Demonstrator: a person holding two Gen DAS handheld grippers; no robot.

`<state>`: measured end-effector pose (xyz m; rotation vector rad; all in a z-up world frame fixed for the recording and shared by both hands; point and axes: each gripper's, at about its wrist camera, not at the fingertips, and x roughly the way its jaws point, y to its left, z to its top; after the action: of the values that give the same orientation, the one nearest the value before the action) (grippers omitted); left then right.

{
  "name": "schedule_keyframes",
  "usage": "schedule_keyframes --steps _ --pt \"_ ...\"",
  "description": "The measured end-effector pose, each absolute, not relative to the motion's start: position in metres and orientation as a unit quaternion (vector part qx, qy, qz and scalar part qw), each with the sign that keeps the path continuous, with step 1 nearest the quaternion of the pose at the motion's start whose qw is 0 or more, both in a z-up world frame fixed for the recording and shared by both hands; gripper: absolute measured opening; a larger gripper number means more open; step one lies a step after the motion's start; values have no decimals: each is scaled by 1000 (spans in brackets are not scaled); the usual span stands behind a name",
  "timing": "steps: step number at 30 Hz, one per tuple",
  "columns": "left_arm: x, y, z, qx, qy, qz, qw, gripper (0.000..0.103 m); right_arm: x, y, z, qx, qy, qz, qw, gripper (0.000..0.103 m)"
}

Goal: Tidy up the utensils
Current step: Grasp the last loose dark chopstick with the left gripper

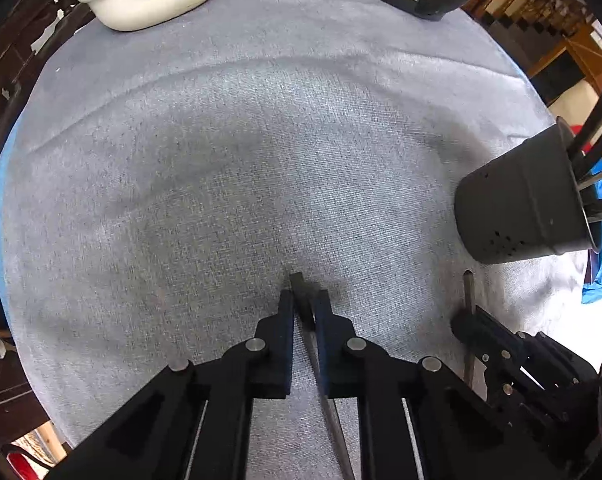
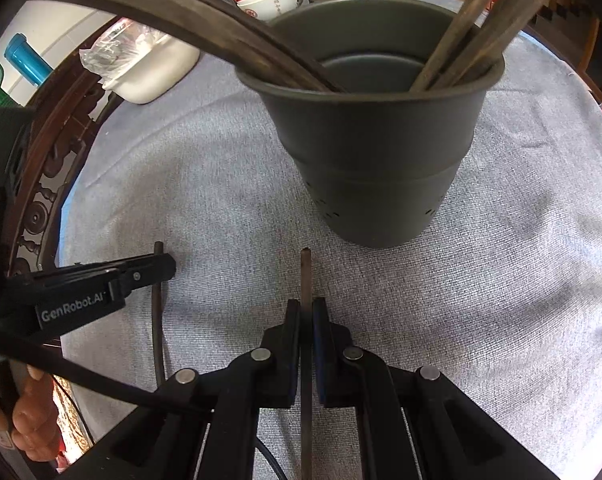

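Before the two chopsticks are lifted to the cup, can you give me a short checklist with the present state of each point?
1. Left gripper shut on left chopstick: ok.
2. Right gripper shut on right chopstick: ok.
3. Holder cup standing upright on the grey cloth: ok.
4. Free room in the cup among the chopsticks already inside: ok, the middle looks open.
5. The two grippers apart from each other: ok, a gap shows between them.
6. Grip firm enough that neither chopstick slips: cannot tell.
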<state>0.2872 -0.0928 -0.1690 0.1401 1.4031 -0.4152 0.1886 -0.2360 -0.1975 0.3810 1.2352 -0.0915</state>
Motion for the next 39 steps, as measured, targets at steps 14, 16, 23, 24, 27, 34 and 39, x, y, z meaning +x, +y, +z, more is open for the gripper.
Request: schedule_keyframes --steps 14,16,23,24,27,34,39 --pt "238 -72 -128 89 556 -173 808 10 196 -227 -197 149 582 -43 799 8" --pt "231 -72 -116 93 541 -171 818 10 196 -224 -197 144 579 -44 801 8" --pt "223 -59 -78 100 490 -171 849 10 192 -231 -198 174 561 -31 809 6" --pt "224 -60 -75 102 483 -171 853 10 191 -233 -197 178 557 -29 811 6" --pt "216 -59 -60 107 461 -169 865 9 187 -236 -189 187 541 -22 820 6" --pt "201 -57 -37 114 418 -170 885 8 177 -244 -158 200 493 2 847 6" --pt "194 -55 -25 113 406 -171 891 8 169 -247 -141 206 471 10 858 6"
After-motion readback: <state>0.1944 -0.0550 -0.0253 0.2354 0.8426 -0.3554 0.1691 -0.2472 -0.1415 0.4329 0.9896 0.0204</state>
